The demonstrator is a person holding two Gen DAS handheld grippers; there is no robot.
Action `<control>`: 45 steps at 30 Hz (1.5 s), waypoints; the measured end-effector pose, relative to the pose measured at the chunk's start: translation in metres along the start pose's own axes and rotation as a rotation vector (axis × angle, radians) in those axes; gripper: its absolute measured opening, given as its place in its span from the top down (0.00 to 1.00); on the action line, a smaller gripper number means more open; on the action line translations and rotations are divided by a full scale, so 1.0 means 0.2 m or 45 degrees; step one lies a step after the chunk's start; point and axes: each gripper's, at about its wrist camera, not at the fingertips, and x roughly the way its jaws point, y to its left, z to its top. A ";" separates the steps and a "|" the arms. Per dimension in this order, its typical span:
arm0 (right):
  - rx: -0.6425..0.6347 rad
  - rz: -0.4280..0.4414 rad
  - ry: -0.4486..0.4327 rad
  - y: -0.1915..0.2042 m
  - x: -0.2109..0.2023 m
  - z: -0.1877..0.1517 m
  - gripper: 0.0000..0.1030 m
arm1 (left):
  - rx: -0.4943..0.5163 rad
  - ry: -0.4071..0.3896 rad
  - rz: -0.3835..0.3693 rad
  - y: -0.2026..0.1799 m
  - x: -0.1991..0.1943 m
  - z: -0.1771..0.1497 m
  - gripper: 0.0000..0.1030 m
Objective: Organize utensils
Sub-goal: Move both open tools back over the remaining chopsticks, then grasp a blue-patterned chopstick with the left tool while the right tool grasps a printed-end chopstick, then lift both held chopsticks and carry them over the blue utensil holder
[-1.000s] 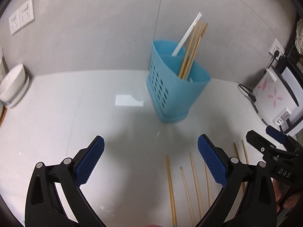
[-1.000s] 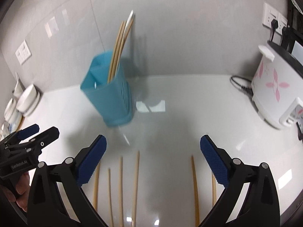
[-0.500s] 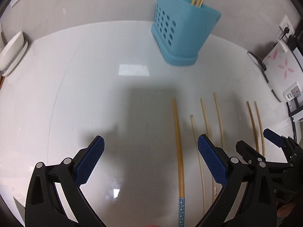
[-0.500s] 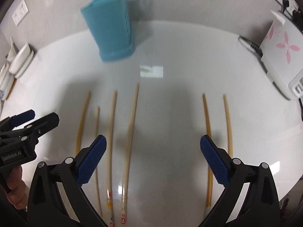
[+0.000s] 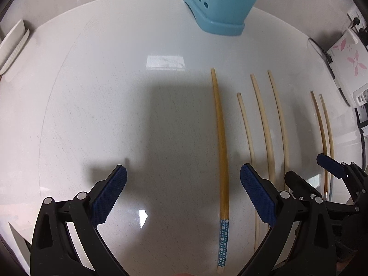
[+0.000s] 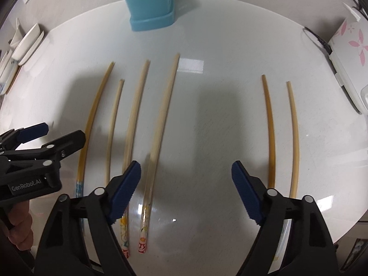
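Observation:
Several wooden chopsticks lie side by side on the white counter [image 5: 92, 115]. A blue-dotted chopstick [image 5: 221, 151] lies between my left gripper's pads, nearer the right one. My left gripper [image 5: 182, 197] is open and empty above the counter. My right gripper [image 6: 185, 191] is open and empty; a red-patterned chopstick [image 6: 158, 138] lies just inside its left pad. Two more chopsticks [image 6: 269, 128] lie to its right. The blue perforated utensil holder [image 5: 218, 2] stands at the far edge, and it also shows in the right wrist view [image 6: 149, 0].
A white rice cooker with pink flowers [image 6: 349, 46] and its cable stand at the right. White dishes [image 6: 27, 43] are stacked at the far left. The counter's front edge runs close under both grippers.
Both grippers have tilted down and come lower over the counter. The holder has slid toward the top of both views and the chopsticks now fill the middle. Both jaws stay open.

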 end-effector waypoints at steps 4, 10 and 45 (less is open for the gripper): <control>-0.015 0.002 0.026 0.01 0.01 -0.01 0.41 | 0.012 0.022 0.032 -0.01 0.02 -0.02 0.06; -0.046 0.003 0.043 0.02 0.00 0.00 0.59 | 0.044 0.066 0.070 -0.05 0.02 -0.05 0.08; 0.025 -0.001 0.104 -0.01 -0.08 -0.01 0.94 | 0.051 0.152 0.066 -0.07 -0.08 -0.07 0.94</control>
